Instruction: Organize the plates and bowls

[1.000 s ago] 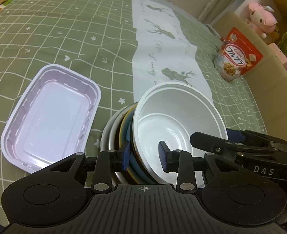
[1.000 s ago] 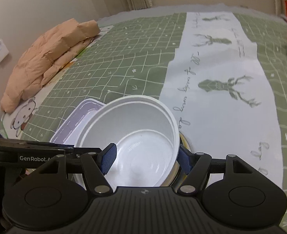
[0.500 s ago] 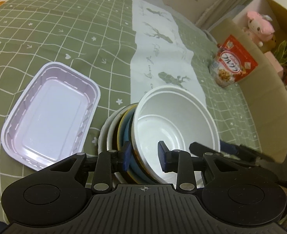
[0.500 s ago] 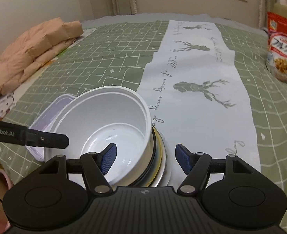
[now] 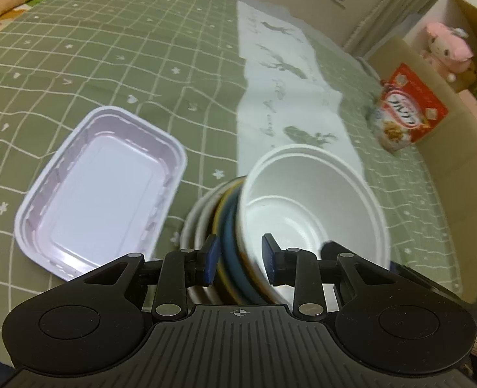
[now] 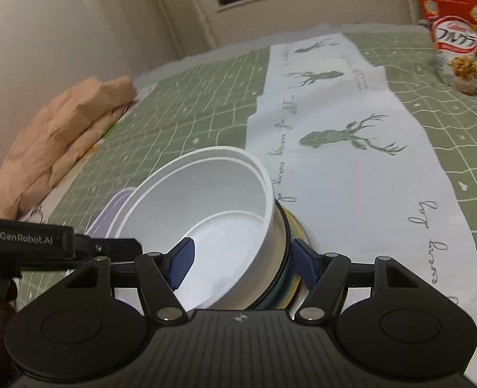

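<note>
A deep white bowl (image 5: 303, 213) tops a stack of bowls and plates (image 5: 203, 216) with blue and yellow rims, and it leans to one side. My left gripper (image 5: 240, 258) is shut on the stack's near rims: one pad is outside the yellow rim, the other inside the white bowl. In the right wrist view the white bowl (image 6: 206, 200) fills the foreground. My right gripper (image 6: 241, 265) is open astride the stack's edge, one pad inside the bowl and clear of its wall, the other beside the lower plates. A lilac rectangular tray (image 5: 109, 187) lies left of the stack.
Green checked cloth covers the surface, with a white deer-print runner (image 6: 335, 148) down the middle. A red cereal bag (image 5: 406, 113) stands at the far right by a cardboard box. A peach quilt (image 6: 63, 135) is heaped at the far left. The left gripper's arm (image 6: 28, 242) crosses the right view.
The right gripper has sunk closer to the stack and rolled, so its view tilts. The left jaws have narrowed a little onto the rims, and the left hand has stayed put.
</note>
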Motion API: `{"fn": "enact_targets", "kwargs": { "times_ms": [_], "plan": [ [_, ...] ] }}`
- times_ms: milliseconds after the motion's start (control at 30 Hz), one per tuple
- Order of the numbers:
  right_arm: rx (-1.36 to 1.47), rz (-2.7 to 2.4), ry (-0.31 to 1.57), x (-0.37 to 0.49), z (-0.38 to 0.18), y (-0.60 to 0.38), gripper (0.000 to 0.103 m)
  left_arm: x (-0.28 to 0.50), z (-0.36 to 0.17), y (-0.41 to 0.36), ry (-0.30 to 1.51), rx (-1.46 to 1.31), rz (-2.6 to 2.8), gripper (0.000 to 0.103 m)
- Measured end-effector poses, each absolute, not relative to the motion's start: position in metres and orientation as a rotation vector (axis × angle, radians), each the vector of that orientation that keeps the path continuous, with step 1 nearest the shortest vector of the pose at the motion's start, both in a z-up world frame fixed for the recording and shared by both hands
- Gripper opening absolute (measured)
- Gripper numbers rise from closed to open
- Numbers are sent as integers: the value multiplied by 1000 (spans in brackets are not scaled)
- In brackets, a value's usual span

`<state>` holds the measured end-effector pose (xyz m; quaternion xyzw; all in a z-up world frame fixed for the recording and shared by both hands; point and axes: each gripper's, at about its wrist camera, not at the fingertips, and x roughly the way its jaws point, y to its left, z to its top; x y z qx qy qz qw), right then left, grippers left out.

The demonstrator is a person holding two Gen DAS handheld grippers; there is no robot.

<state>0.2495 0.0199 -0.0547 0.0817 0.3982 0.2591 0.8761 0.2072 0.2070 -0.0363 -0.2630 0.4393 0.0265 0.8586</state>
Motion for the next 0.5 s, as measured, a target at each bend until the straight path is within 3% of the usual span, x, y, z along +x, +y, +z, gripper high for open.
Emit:
{"fn": "enact_targets", "kwargs": {
  "times_ms": [500],
  "plan": [
    [181,556,821,246,-62,22,68,212,-51,204,989,-598,75,33]
  ]
}}
